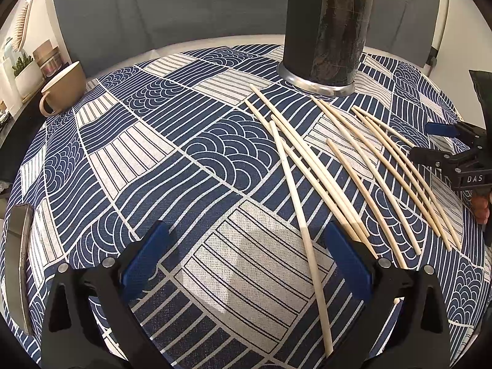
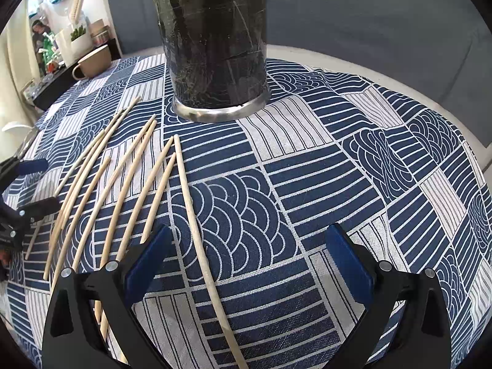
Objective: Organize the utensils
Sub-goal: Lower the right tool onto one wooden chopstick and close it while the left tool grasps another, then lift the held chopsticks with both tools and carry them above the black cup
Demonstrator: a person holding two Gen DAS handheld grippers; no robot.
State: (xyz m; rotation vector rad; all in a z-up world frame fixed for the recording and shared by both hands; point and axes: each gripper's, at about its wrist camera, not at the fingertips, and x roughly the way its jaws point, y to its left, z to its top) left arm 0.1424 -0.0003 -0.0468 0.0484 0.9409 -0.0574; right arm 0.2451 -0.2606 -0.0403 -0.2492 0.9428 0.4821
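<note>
Blue pads line both of my claws, and both stand spread wide with nothing between them. My right claw [image 2: 246,261] hovers low over the patterned tablecloth [image 2: 353,160], its jaws straddling the lower part of one pale wooden chopstick [image 2: 196,224] that lies apart from the others; I judge this stray one the easiest to take first, since nothing crowds it. My left claw [image 1: 246,258] hangs over the near end of the scatter, with one chopstick [image 1: 303,215] running between its pads [image 1: 347,255] and a few more passing just under its right finger.

Outward from there, the rest of the chopsticks [image 1: 369,160] lie loose on the surface in a rough fan, some touching or crossing, their far tips pointing toward the dark cylindrical holder [image 1: 326,30]. It stands upright on a metal base ring just beyond those tips, near enough that a lifted stick needs only a short carry. None shows inside it that I can tell; its top is out of view.

A beige mug [image 1: 63,87] sits well apart at the far left edge, out of the way.
</note>
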